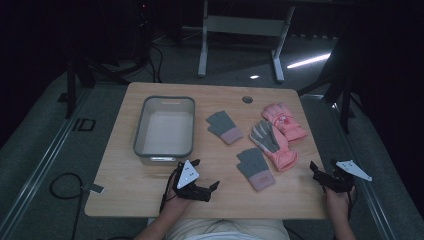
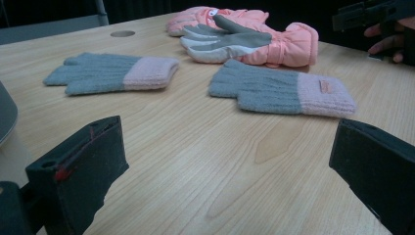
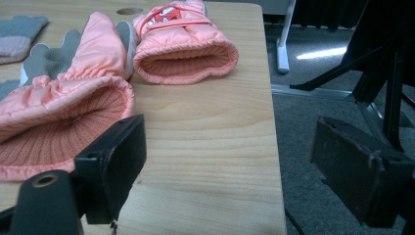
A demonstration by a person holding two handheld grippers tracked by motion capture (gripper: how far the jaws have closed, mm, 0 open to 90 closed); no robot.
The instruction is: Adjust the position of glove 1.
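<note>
Two grey knit gloves with pink cuffs lie on the wooden table (image 1: 150, 185): one near the middle (image 1: 225, 127) (image 2: 110, 73), one closer to me (image 1: 256, 168) (image 2: 281, 90). Two pink padded gloves lie to their right. One shows its grey palm (image 1: 274, 145) (image 2: 244, 44) (image 3: 63, 98); the other lies farther back (image 1: 285, 121) (image 3: 183, 49). My left gripper (image 1: 207, 173) (image 2: 227, 142) rests low near the front edge, open, aimed at the knit gloves, nothing between its jaws. My right gripper (image 1: 324, 166) (image 3: 230, 134) hovers open at the table's right front corner, just short of the nearer pink glove's cuff.
A grey plastic bin (image 1: 165, 102) stands on the left half of the table, beyond my left gripper. A round cable hole (image 1: 247, 99) sits near the far edge. The table's right edge (image 3: 274, 147) drops to grey floor beside my right gripper. A table frame (image 1: 240, 30) stands beyond.
</note>
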